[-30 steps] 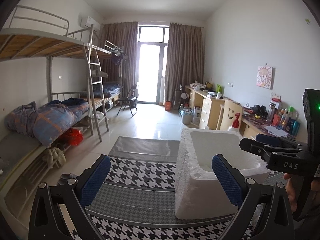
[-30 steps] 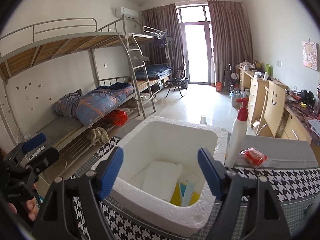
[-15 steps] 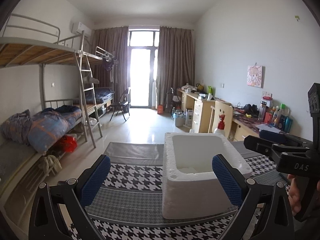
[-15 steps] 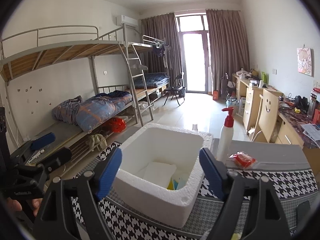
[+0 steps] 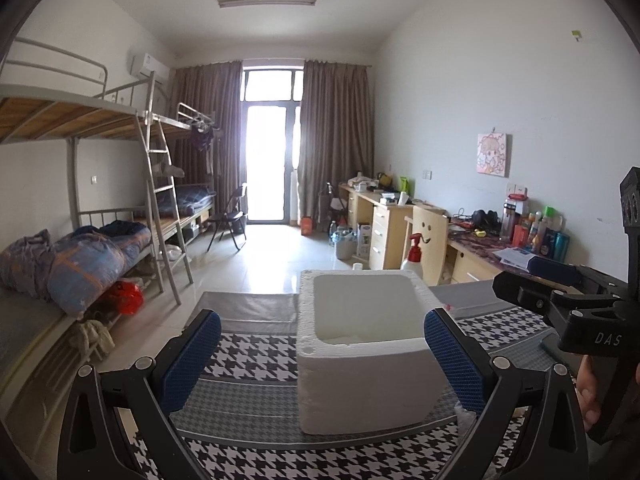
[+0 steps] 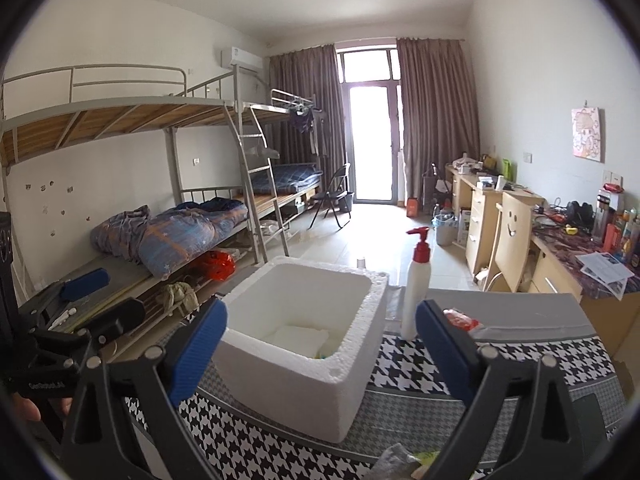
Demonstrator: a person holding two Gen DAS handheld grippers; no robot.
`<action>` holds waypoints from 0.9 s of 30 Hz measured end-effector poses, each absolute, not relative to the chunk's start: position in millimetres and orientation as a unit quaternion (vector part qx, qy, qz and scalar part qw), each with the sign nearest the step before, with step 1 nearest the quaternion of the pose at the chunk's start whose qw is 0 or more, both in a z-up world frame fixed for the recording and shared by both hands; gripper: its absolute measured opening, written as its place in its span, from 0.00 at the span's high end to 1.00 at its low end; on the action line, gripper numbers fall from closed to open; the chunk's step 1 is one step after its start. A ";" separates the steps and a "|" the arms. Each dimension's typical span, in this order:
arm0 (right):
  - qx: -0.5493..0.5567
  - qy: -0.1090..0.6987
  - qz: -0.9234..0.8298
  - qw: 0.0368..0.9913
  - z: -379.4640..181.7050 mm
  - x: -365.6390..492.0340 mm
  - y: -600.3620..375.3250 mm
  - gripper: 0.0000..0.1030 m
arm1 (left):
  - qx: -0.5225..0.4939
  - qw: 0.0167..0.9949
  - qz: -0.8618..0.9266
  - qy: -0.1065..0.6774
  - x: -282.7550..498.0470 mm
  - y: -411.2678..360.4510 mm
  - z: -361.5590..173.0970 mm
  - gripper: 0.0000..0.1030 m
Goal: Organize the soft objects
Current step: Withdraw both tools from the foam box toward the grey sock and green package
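On the houndstooth-covered tabletop [image 5: 256, 356], the left claw [image 5: 318, 356] hovers released and empty; the white foam box [image 6: 304, 336] sits centre, pads and packets inside, with the right claw [image 6: 318, 352] equally released. Best approach: reach for the crumpled soft item [image 6: 396, 458] nearest, pinching gently.

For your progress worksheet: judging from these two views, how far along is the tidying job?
Done: a white slab lies inside the foam box. In hand: nothing; left gripper and right gripper are open. Left: the red packet beside the pump bottle, on the houndstooth cloth.
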State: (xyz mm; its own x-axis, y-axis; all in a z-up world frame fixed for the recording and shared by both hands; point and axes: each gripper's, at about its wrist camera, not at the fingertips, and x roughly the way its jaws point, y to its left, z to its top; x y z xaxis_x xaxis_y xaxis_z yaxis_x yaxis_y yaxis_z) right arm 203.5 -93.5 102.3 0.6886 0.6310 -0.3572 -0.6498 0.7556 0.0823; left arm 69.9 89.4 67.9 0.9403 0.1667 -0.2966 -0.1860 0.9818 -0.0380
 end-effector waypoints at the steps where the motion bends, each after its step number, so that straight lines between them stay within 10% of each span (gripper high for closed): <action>1: -0.026 0.184 0.346 0.920 102.1 202.2 -95.4 0.06 | -0.031 0.985 0.086 0.147 69.7 87.3 68.4 0.01; 27: -0.005 0.176 0.296 0.939 96.1 177.2 -143.7 0.06 | -0.019 0.989 0.021 0.147 62.6 47.0 69.7 0.01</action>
State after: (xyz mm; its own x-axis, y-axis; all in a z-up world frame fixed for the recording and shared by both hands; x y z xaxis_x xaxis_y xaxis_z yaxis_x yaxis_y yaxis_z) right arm 177.2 -143.7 96.1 0.7628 0.5537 -0.3340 -0.5573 0.8249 0.0947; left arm 62.6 47.0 69.7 0.9560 0.0366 -0.2910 -0.0477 0.9984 -0.0312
